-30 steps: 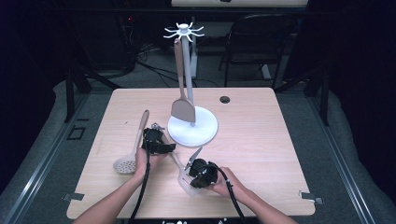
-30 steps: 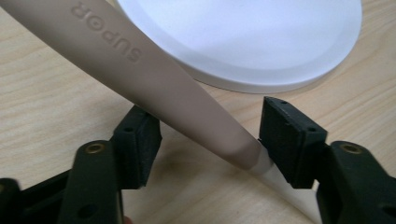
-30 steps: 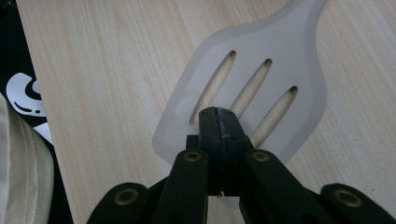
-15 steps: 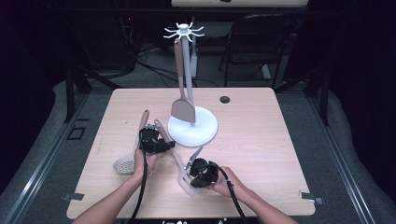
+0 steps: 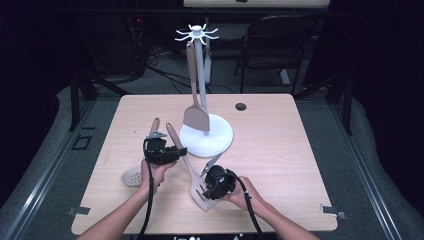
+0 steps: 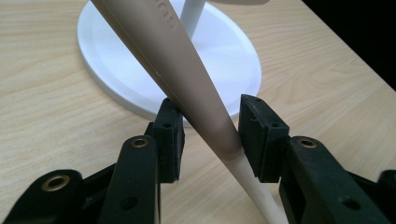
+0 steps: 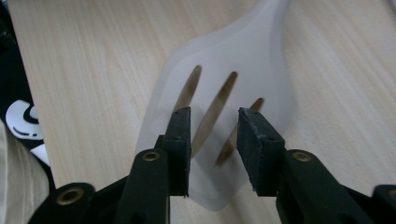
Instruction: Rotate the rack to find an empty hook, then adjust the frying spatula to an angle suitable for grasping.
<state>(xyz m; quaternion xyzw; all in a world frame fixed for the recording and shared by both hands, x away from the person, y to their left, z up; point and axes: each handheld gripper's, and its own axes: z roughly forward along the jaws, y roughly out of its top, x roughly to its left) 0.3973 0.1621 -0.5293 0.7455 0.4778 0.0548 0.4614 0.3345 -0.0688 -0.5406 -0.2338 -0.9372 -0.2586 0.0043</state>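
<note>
Between the left tool (image 6: pixel 205 135) pads, the spatula handle (image 6: pixel 187 79) shows lettering.

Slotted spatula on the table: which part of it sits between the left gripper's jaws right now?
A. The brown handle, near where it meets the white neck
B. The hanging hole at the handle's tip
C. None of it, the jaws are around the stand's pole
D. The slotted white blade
A. In the left gripper view the slotted spatula's brown handle runs between the left gripper's jaws just above the white neck; the stand lies behind.
</note>
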